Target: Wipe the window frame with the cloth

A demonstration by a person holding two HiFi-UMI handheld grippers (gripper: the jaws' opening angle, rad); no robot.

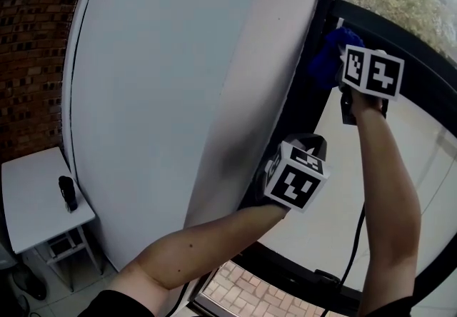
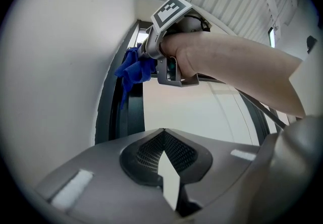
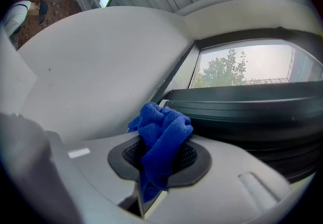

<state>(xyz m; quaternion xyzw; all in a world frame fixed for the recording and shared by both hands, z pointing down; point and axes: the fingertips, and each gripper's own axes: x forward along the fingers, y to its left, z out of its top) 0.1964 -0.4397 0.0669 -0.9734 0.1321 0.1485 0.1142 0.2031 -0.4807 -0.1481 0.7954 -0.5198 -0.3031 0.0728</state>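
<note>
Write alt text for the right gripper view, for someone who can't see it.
The right gripper is shut on a bunched blue cloth, held close to the corner of a dark window frame. A white wall fills the left side, and green trees show through the glass above the frame.

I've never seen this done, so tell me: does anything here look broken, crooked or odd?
Nothing stands out. The right gripper is shut on the bunched cloth at the dark window frame, which looks intact. The left gripper is shut, holding nothing.
</note>
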